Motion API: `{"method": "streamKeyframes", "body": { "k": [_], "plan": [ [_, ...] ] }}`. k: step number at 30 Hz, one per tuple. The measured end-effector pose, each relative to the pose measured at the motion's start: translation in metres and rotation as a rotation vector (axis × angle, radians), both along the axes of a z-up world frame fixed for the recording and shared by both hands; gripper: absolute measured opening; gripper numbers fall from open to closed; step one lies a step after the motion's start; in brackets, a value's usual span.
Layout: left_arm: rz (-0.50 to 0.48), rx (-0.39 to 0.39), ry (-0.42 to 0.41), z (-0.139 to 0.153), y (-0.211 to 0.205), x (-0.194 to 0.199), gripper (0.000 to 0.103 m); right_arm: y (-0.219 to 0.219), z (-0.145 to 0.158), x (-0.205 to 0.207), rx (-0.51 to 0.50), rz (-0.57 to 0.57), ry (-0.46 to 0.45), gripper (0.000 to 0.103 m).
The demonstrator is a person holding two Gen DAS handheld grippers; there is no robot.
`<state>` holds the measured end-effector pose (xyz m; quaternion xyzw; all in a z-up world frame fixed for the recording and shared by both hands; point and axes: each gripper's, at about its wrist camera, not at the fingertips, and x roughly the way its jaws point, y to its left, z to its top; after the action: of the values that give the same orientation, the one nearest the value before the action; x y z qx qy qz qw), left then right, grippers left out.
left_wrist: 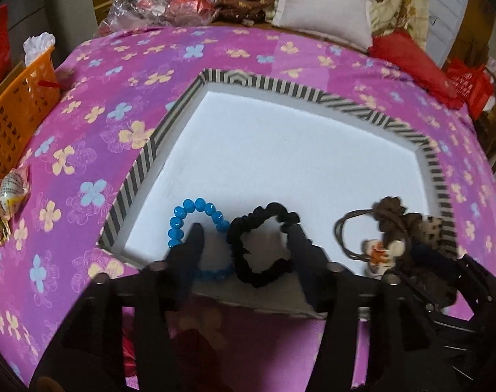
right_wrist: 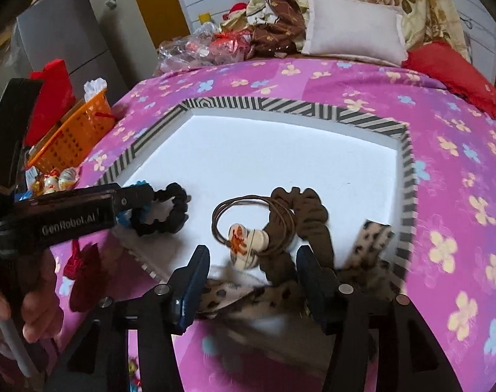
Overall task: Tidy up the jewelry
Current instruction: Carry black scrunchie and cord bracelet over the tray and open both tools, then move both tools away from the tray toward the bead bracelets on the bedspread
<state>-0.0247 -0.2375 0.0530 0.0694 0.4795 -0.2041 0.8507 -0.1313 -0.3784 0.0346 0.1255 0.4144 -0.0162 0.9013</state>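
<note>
A tray with a striped rim (left_wrist: 169, 130) and a white floor lies on the pink flowered bedspread. At its near edge my left gripper (left_wrist: 246, 241) stands open. One finger rests over a blue bead bracelet (left_wrist: 195, 205), and the other is at the right side of a black scrunchie (left_wrist: 267, 212); neither is pinched. Further right, my right gripper (right_wrist: 253, 261) is open around a thin brown hair tie with cream beads (right_wrist: 244, 245). A brown scrunchie (right_wrist: 306, 215) lies by its right finger. A leopard-print ribbon (right_wrist: 372, 238) runs under both fingers.
An orange basket (left_wrist: 16, 121) and wrapped sweets (left_wrist: 6, 196) sit at the bed's left edge. A white pillow (left_wrist: 323, 9), a red cushion (left_wrist: 411, 55) and a plastic bag (left_wrist: 140, 9) lie at the far end. A hand (right_wrist: 35, 310) holds the left gripper.
</note>
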Motion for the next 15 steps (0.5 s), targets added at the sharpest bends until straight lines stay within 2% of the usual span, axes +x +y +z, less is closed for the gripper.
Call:
{"method": "streamKeyframes", "body": {
  "k": [3, 4, 6, 8, 15],
  "plan": [
    [-0.003, -0.026, -0.012, 0.013, 0.008, -0.011, 0.057, 0.003, 0.015, -0.021, -0.013, 0.0, -0.031, 0.056],
    [-0.003, -0.03, -0.022, 0.017, 0.011, -0.015, 0.061, 0.005, 0.02, -0.03, -0.02, -0.006, -0.046, 0.06],
    [0.004, -0.025, -0.058, 0.027, 0.02, -0.03, 0.064, 0.007, 0.03, -0.048, -0.022, -0.027, -0.079, 0.077],
    [0.005, -0.02, -0.084, 0.034, 0.028, -0.045, 0.064, 0.014, 0.038, -0.069, -0.025, -0.042, -0.112, 0.078],
    [0.018, 0.039, -0.18, 0.047, 0.057, -0.11, 0.064, 0.043, 0.045, -0.121, -0.065, -0.055, -0.141, 0.078]
  ]
}}
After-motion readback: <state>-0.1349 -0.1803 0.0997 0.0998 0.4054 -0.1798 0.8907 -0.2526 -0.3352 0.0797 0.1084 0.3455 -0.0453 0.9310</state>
